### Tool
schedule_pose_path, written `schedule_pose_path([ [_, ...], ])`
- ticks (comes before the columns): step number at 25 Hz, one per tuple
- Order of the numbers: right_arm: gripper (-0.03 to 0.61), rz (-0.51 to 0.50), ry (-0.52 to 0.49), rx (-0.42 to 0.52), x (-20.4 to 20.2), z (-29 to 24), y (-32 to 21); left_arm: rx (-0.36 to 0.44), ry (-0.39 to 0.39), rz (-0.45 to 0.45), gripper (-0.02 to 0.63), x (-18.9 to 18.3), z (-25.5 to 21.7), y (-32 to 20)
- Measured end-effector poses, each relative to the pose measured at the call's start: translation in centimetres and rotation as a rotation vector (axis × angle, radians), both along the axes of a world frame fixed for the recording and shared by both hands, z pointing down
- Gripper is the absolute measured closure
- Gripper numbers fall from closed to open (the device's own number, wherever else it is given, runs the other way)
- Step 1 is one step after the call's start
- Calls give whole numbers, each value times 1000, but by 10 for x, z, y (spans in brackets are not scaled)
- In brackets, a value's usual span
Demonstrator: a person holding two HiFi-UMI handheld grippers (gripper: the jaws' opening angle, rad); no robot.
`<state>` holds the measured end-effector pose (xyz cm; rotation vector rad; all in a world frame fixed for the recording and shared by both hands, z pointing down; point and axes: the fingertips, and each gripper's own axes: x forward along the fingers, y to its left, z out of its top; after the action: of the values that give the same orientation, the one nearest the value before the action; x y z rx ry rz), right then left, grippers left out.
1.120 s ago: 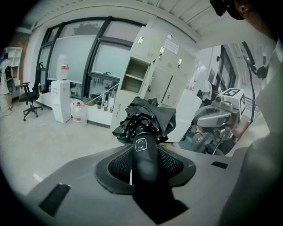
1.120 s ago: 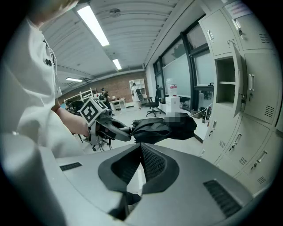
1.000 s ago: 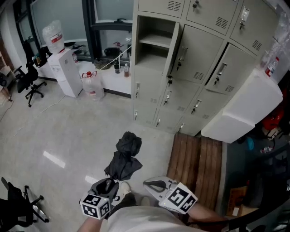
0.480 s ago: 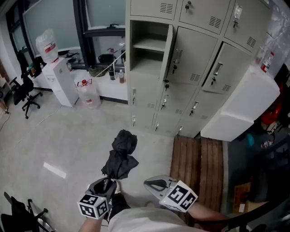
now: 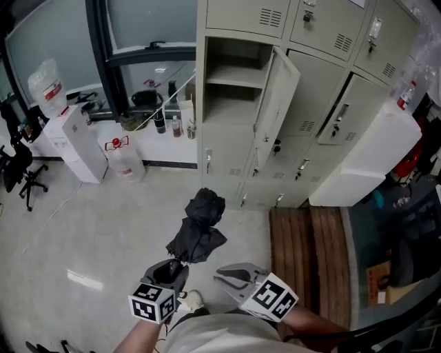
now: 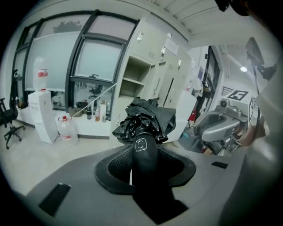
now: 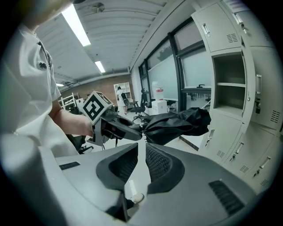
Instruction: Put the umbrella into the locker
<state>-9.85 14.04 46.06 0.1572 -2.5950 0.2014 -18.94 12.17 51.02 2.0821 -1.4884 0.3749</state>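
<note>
Seen from the head view, steeply from above, the room has a pale, glossy floor [image 5: 83, 227] with a few light reflections. A bank of beige metal lockers [image 5: 331, 103] fills the upper right. One tall compartment [image 5: 234, 103] stands open, its door [image 5: 279, 96] swung out to the right, with a bare shelf [image 5: 234, 74] inside. A slatted wooden board [image 5: 310, 241] lies on the floor at the foot of the lockers, and a large white box-shaped thing [image 5: 362, 162] leans in front of them on the right.

To the left are frosted windows [image 5: 148, 21] in dark frames. Below them a low white ledge [image 5: 172, 134] carries a few bottles. A white water dispenser [image 5: 72, 141] stands near a big water jug [image 5: 124, 162] on the floor. An office chair [image 5: 17, 172] sits at the far left edge.

At the bottom, the left gripper [image 5: 173, 269] has its jaws closed around the handle of a folded black umbrella [image 5: 200, 224]. The umbrella is in the air over the floor, its loose, rumpled canopy pointing towards the open compartment, still well apart from it. The left gripper view shows the handle pressed between the two ribbed pads.

The right gripper [image 5: 234, 277] is just beside the left one. Its jaws stand a narrow gap apart with nothing between them, and it does not touch the umbrella.
</note>
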Motion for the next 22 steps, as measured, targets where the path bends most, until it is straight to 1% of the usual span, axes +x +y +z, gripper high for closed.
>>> schedule_pose_path([
  [3, 560, 46, -19, -3, -34, -2, -16, 1, -19, 42, 451, -29, 0, -32],
  [6, 560, 75, -12, -10, -45, -2, -32, 3, -15, 51, 451, -44, -1, -66],
  [10, 560, 125, -4, -14, -35, 2, -74, 14, -3, 64, 451, -44, -6, -122],
  [13, 561, 134, 6, -22, -26, -1, -104, 19, 6, 62, 451, -39, -11, -166],
  [19, 561, 184, -9, -14, -5, -5, -159, 26, 26, 51, 451, -26, -18, -270],
  [22, 560, 221, -6, -32, 6, -1, -182, 33, 18, 35, 451, -23, -21, -324],
])
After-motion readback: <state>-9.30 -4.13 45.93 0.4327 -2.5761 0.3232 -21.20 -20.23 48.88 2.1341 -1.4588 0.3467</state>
